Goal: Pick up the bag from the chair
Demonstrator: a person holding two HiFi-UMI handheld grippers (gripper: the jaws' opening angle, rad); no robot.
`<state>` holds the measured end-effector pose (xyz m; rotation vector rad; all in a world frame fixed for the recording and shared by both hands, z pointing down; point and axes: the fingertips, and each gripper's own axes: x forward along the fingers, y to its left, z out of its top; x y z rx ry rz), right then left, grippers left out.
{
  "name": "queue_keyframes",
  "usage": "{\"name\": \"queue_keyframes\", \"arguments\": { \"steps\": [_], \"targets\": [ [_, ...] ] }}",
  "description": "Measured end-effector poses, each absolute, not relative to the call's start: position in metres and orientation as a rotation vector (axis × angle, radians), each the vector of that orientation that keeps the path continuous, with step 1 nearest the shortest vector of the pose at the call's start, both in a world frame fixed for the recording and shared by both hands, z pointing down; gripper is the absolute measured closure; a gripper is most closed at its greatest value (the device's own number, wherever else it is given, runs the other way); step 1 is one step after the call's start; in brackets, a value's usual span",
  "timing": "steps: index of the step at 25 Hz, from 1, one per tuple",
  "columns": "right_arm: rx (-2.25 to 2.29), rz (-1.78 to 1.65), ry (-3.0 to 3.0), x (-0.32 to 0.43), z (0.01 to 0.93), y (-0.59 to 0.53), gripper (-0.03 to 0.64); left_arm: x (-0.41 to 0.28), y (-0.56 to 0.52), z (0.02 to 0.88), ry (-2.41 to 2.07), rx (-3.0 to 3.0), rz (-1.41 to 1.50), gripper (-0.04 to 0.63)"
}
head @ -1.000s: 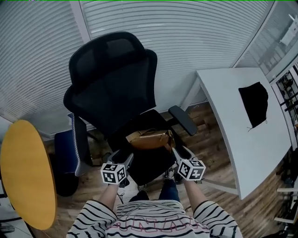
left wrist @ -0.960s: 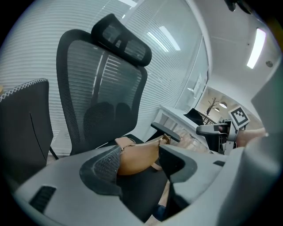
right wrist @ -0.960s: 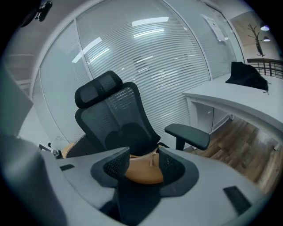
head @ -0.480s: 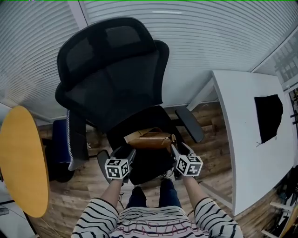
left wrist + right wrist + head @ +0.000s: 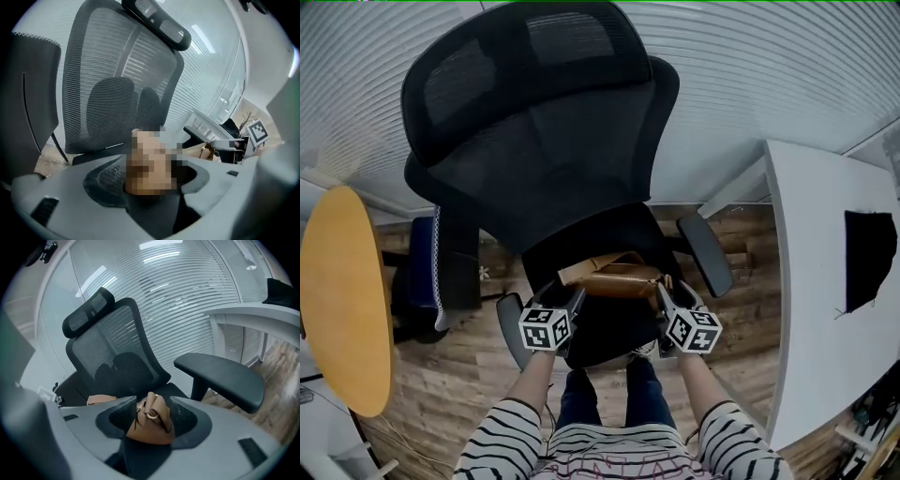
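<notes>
The bag [image 5: 619,279] is a small tan-brown leather one, lying across the black seat of the office chair [image 5: 544,159], close to the seat's front edge and just below the mesh backrest. I have a gripper on each end of it. The right gripper [image 5: 662,292] is clamped on the bag's right end. In the right gripper view the folded leather fills the gap between the two pads, with a metal ring [image 5: 151,415] and a thin dark strap at the fold. The left gripper [image 5: 573,297] is at the bag's left end. In its own view the spot between the pads is blurred over, but tan shows there from pad to pad, so I read it as closed on the bag as well. The bag's underside appears to rest on the seat.

I can read no brand or label on the bag or the chair. The only print is the black-and-white square markers on the gripper cubes, and pink lettering on my striped shirt [image 5: 609,459], too cut off to read.

The chair's right armrest [image 5: 705,253] stands just beside the right gripper. Further right is a white desk [image 5: 816,309] with a black cloth [image 5: 870,258] on it. A round yellow table [image 5: 342,291] is at far left, wooden floor [image 5: 469,366] lies below, and white blinds [image 5: 769,66] stand behind the chair.
</notes>
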<state>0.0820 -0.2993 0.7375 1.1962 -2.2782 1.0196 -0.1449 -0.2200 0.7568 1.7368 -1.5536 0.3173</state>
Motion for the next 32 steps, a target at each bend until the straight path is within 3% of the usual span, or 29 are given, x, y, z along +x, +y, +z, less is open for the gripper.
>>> {"name": "queue_keyframes", "arguments": {
  "steps": [14, 20, 32],
  "targets": [
    [1.094, 1.085, -2.351, 0.064, 0.762, -0.308, 0.377, -0.15, -0.243, 0.779, -1.552, 1.712, 0.152, 0.337],
    [1.092, 1.044, -2.36, 0.063, 0.763, -0.3, 0.429, -0.153, -0.251, 0.781, -1.567, 1.697, 0.094, 0.363],
    [1.239, 1.075, -2.275, 0.077, 0.758, -0.292, 0.46, -0.139, -0.248, 0.766, -1.516, 1.742, 0.193, 0.428]
  ]
}}
